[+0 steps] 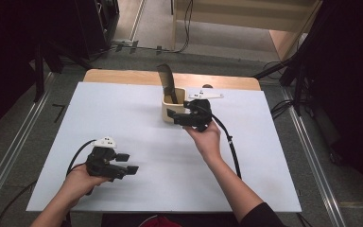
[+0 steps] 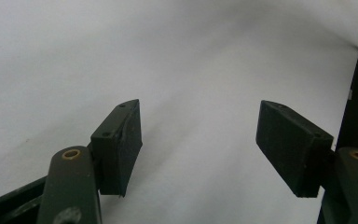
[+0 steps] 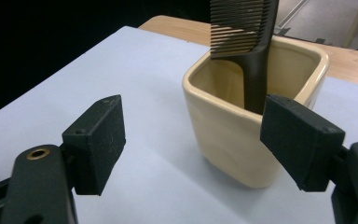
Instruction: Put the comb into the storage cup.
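Now the cream cup (image 3: 242,135) stands upright toward the far side of the bench (image 1: 123,123), a black comb (image 3: 249,42) standing in it. Just beside it, the right gripper (image 3: 209,140) has its fingers spread, holding nothing. Well apart, the left gripper (image 2: 198,144) also gapes empty.

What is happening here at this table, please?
A person sits at a table covered with a white sheet and holds a two-jaw gripper in each hand. The right gripper is open and empty, close in front of a cream cup. A dark comb stands in the cup with its teeth upward, leaning on the rim. The left gripper is open too, above the bare sheet near the person, and holds nothing.
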The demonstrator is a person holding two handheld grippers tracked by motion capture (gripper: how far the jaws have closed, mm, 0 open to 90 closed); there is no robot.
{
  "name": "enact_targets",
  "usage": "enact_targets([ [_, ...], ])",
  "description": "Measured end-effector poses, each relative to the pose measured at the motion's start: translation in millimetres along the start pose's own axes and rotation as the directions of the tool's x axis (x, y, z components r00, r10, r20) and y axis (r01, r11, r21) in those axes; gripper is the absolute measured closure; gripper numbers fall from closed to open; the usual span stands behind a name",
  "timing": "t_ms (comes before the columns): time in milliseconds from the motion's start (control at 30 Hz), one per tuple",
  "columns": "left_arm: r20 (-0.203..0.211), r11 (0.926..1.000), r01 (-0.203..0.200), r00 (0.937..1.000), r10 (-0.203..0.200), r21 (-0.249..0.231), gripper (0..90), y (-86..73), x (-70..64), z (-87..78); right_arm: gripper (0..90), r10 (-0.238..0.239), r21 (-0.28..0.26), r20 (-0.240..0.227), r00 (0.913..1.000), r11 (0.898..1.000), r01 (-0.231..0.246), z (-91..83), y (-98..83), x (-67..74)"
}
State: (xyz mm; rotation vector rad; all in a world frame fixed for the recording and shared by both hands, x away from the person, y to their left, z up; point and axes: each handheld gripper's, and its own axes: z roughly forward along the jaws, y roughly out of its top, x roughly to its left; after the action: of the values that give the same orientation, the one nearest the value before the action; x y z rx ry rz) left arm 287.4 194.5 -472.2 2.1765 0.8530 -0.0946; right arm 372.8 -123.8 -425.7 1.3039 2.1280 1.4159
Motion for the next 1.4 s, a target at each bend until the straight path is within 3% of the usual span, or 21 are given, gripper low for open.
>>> enact_targets([
  [167,-0.002,1.0,0.002,1.0,-0.002,0.002,32.3,-0.2,0.4,0.1,21.2,0.011,0.028,-0.048,0.9988,1.0,-0.009,-4.3,-3.8,0.3],
  [800,-0.005,1.0,0.009,0.9999,-0.009,0.003,32.3,-0.7,2.1,-0.1,21.0,0.011,0.092,-0.152,0.9883,0.996,0.003,-18.7,-21.2,0.1],
  [1400,0.002,1.0,0.006,1.0,-0.006,0.003,32.2,-0.5,2.4,-0.2,21.5,-0.036,0.109,-0.205,0.9781,0.992,0.059,-36.6,-38.9,-8.2],
])
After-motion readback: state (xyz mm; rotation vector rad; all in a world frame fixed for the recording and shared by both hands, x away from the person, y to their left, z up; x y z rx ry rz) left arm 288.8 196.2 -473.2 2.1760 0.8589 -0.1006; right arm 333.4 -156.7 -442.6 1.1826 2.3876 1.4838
